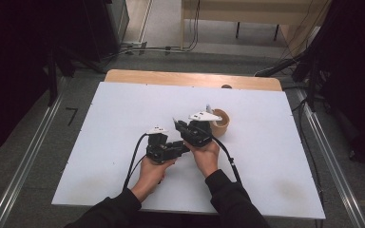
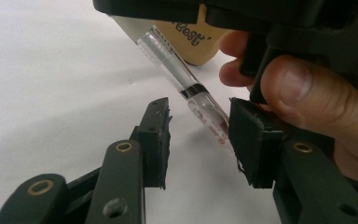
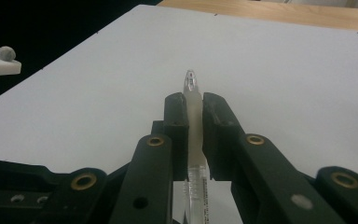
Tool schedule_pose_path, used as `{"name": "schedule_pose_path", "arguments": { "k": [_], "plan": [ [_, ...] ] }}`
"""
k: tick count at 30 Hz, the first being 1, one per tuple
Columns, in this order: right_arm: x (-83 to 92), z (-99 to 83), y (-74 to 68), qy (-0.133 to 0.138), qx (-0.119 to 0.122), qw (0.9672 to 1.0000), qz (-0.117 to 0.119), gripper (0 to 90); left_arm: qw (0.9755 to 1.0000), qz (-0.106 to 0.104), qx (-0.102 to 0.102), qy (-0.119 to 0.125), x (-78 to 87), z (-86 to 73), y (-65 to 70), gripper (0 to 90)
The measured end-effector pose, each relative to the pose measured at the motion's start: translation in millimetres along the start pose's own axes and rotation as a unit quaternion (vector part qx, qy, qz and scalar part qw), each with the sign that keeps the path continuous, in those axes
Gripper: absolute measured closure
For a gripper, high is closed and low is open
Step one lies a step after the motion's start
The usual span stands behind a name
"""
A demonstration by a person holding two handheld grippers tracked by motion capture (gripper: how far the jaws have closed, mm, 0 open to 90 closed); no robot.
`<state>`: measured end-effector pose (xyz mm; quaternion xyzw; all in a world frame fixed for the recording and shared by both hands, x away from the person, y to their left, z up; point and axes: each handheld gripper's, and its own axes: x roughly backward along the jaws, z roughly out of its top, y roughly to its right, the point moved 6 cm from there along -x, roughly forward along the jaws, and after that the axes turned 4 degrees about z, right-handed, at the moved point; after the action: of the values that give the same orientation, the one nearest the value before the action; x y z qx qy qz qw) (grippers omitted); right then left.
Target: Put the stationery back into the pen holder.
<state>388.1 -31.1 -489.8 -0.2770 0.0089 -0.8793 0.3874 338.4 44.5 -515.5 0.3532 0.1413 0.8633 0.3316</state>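
My right gripper (image 3: 194, 105) is shut on a clear plastic pen (image 3: 189, 81), whose tip sticks out past the pads while its barrel runs back under the gripper. In the left gripper view the same pen (image 2: 172, 65) slants down from the right gripper's body into the gap of my left gripper (image 2: 198, 135). The lower end lies close to the right-hand pad (image 2: 251, 135), and the left-hand pad (image 2: 156, 135) stands clear of it. In the high view the left gripper (image 1: 184, 145) points right at the underside of the right gripper (image 1: 178, 124), near the table's middle.
A tan paper cup (image 1: 220, 122) with something upright in it stands just right of the right gripper, and its printed side (image 2: 193, 42) shows behind the pen. The white sheet (image 1: 123, 109) covers a wooden table whose far strip (image 1: 171, 78) is bare.
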Motion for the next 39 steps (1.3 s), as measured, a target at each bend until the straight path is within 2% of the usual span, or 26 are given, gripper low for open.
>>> {"name": "schedule_pose_path", "arguments": {
  "k": [12, 16, 17, 24, 30, 32, 39],
  "plan": [
    [1.3, 1.6, -0.5, 0.008, 0.008, 0.9999, -0.003, 79.2, 0.9997, -0.013, 0.019, -0.001, -2.3, 1.8, -1.7, 60.7],
    [1.4, 1.7, -3.3, 0.011, 0.007, 0.9999, 0.007, 79.2, 0.9993, -0.019, 0.03, -0.003, -3.7, 2.2, -2.5, 61.0],
    [1.4, 1.9, -5.0, 0.013, 0.012, 0.9998, 0.006, 79.2, 0.9993, -0.02, 0.03, -0.003, -3.8, 2.4, -2.4, 63.5],
    [3.2, 3.6, -7.1, 0.018, 0.011, 0.9997, 0.011, 79.1, 0.9994, -0.014, 0.031, -0.006, -3.7, 2.6, -4.3, 69.1],
    [7.8, 6.5, -7.4, 0.025, 0.011, 0.9995, 0.016, 77.8, 0.9987, -0.007, 0.049, -0.005, -2.8, 3.7, -9.7, 75.4],
    [10.6, 8.1, -7.2, 0.027, 0.012, 0.9994, 0.017, 76.0, 0.9988, -0.003, 0.048, 0.0, -1.4, 4.9, -11.4, 78.8],
    [14.5, 2.9, -6.7, 0.004, 0.015, 0.9996, 0.025, 69.5, 0.9989, 0.007, 0.045, 0.01, 1.7, 7.4, -12.4, 79.7]
  ]
}}
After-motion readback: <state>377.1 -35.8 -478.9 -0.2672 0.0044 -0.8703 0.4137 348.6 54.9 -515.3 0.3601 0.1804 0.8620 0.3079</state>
